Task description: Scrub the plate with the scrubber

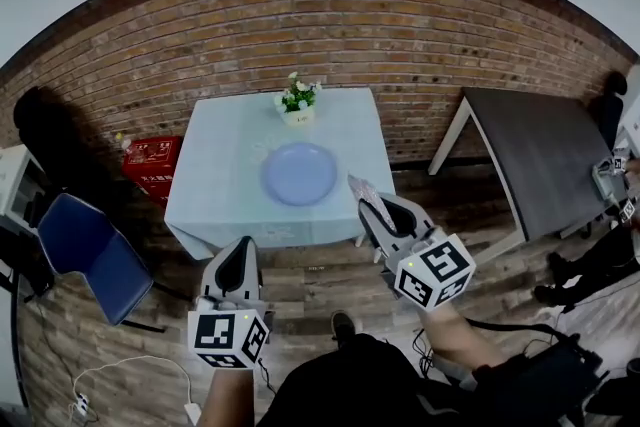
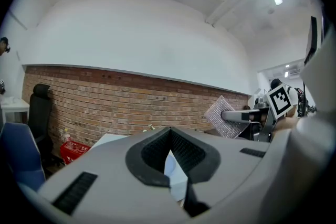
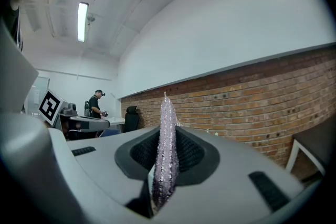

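A round blue plate [image 1: 298, 173] lies in the middle of a small table with a pale blue cloth [image 1: 225, 185], a little ahead of both grippers. My right gripper [image 1: 378, 207] is held off the table's near right corner and is shut on a silvery, knobbly scrubber [image 1: 362, 190]. In the right gripper view the scrubber [image 3: 165, 155] stands edge-on between the pads of the gripper [image 3: 165, 134]. My left gripper [image 1: 238, 250] hangs below the table's front edge, shut and empty. In the left gripper view its tips [image 2: 169, 131] meet, and the scrubber [image 2: 223, 115] shows at the right.
A small pot of white flowers [image 1: 297, 102] stands at the table's far edge by the brick wall [image 1: 330, 25]. A blue chair [image 1: 85, 250] and a red crate [image 1: 152, 162] are to the left, a dark slanted table [image 1: 545, 155] to the right. The floor is wooden.
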`<action>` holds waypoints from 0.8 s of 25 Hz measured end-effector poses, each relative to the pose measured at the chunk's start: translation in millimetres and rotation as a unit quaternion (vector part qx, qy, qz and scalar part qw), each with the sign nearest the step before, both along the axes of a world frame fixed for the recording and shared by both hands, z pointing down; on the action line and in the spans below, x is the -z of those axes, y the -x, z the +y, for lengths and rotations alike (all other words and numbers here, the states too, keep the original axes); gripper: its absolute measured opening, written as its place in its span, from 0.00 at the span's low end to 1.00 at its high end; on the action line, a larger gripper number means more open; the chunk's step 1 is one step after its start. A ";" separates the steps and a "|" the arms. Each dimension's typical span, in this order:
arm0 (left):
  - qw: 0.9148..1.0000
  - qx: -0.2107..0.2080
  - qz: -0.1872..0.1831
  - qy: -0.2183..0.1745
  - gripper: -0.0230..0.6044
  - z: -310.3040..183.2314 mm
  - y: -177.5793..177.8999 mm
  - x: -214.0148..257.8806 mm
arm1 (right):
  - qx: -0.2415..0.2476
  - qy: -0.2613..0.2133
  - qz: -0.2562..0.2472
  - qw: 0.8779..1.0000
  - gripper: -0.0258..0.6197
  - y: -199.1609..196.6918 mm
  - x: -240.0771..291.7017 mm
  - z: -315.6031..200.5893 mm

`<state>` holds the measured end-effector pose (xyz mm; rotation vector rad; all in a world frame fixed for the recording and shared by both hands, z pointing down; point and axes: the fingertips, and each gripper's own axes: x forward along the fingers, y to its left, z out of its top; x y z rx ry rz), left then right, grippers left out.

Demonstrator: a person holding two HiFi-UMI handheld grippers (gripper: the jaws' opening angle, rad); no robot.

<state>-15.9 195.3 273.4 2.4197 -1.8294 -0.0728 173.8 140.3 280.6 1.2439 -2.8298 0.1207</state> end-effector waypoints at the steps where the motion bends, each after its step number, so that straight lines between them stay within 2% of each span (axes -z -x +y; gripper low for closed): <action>1: 1.000 0.000 -0.001 0.001 0.05 -7.7 -4.0 -0.4 | 0.001 0.002 -0.002 1.000 0.14 -3.7 -0.9 -8.0; 12: 1.000 0.004 0.001 0.007 0.05 -85.7 -37.6 -2.7 | 0.027 0.015 -0.011 0.999 0.14 -34.7 -12.7 -81.2; 20: 1.000 -0.003 -0.008 0.013 0.05 -123.9 -37.3 -12.7 | 0.040 0.024 -0.002 0.999 0.14 -25.8 -23.8 -120.8</action>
